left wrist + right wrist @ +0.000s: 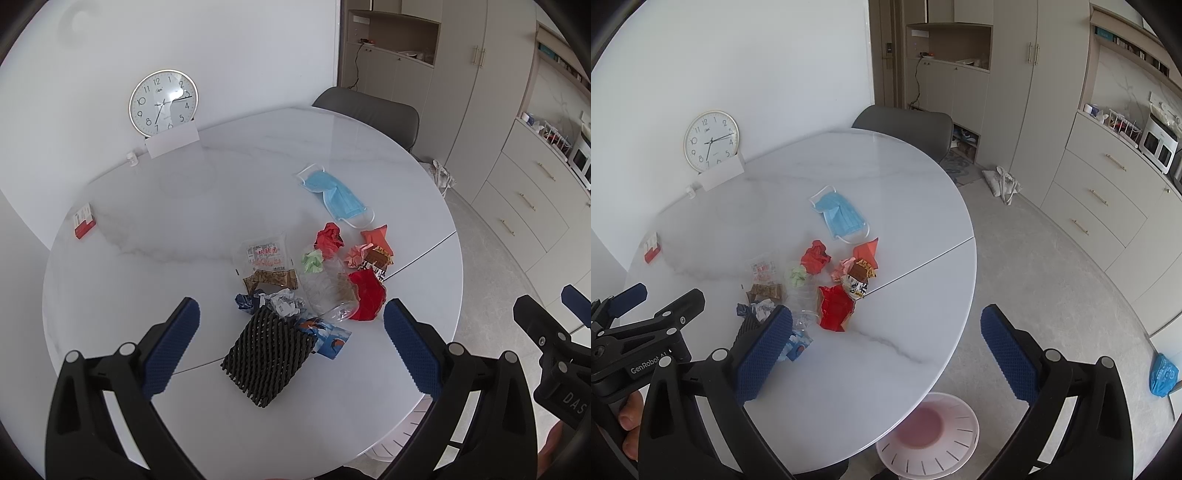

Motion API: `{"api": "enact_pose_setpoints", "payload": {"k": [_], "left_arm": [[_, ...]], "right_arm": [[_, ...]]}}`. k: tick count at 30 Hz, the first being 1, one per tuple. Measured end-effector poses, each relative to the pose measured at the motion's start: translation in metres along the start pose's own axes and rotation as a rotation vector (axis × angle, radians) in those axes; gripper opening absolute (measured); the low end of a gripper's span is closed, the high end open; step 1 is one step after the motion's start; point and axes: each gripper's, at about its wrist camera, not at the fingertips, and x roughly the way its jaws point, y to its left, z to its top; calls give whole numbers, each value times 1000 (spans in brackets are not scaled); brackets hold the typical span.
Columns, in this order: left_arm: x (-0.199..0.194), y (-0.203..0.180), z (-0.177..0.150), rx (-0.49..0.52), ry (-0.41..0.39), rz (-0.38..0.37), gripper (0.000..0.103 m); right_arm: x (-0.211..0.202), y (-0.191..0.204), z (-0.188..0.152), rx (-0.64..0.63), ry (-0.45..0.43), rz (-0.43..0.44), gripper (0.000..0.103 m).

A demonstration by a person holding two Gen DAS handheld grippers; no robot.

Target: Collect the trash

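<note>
So under me there's a round white marble-look table [155, 229] with a seam across it. Lying on it: a blue pleated face mask [334, 194], a black foam mesh sleeve [267, 354], crumpled red paper [328, 238], a clear plastic bottle [327, 290], a small red-and-white box [84, 221], and a white round clock [163, 101] at the back edge.
</note>
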Motion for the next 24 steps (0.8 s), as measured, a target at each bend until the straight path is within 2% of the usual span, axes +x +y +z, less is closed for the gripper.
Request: {"api": "enact_pose_setpoints", "payload": {"k": [24], "left_arm": [[-1,2,0,-1,2,1,95]], "right_arm": [[1,3,-1,1,2,1,101]]}}
